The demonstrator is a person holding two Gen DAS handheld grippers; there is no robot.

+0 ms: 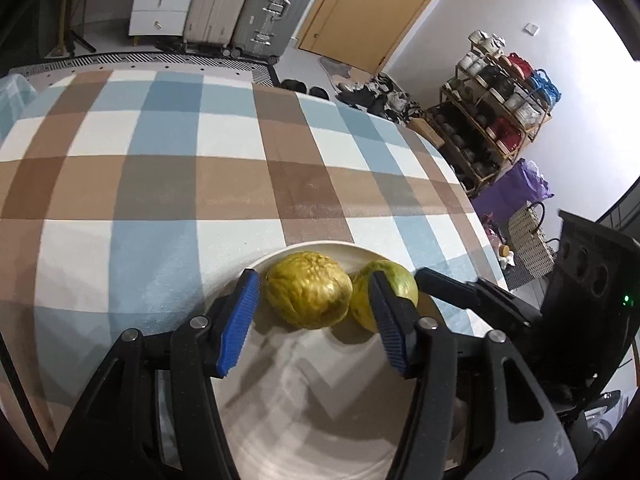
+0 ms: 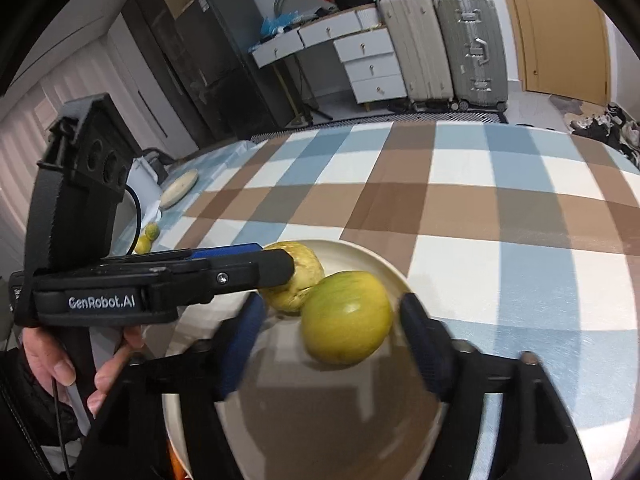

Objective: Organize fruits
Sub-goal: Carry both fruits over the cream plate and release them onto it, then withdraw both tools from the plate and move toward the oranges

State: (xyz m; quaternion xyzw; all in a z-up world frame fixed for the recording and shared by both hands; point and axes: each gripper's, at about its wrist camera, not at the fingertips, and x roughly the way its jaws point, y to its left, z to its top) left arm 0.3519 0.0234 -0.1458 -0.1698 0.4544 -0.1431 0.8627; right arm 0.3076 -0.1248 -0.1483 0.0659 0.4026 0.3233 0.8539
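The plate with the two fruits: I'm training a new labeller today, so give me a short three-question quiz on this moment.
1. True or false: both fruits lie on the plate.
2. Which fruit sits between the right gripper's open fingers? A) the wrinkled yellow fruit B) the smooth green fruit C) neither
3. Fill in: the left gripper is open around the ____ fruit.

Key
1. True; they rest side by side, touching, near its far rim.
2. B; the blurred fingers flank it without clearly touching.
3. Wrinkled yellow; the green one lies just outside the right-hand finger.
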